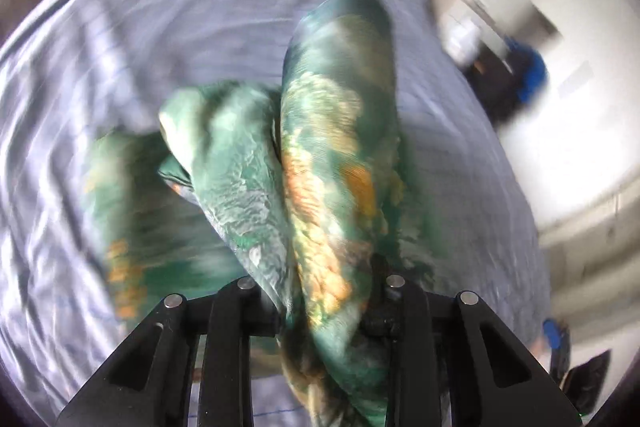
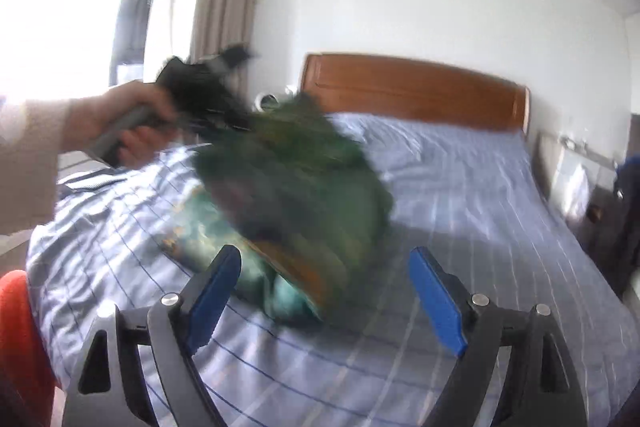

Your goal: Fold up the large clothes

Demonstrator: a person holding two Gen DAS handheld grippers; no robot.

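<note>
Left wrist view: the left hand-held gripper (image 1: 320, 311) is clamped on a bunched fold of the green printed garment (image 1: 336, 131), which hangs above the bed (image 1: 120, 27). The right hand-held gripper (image 2: 326, 291) stands apart, empty. Fabric judged thin, limp and slippery; grip hems or corners.
</note>
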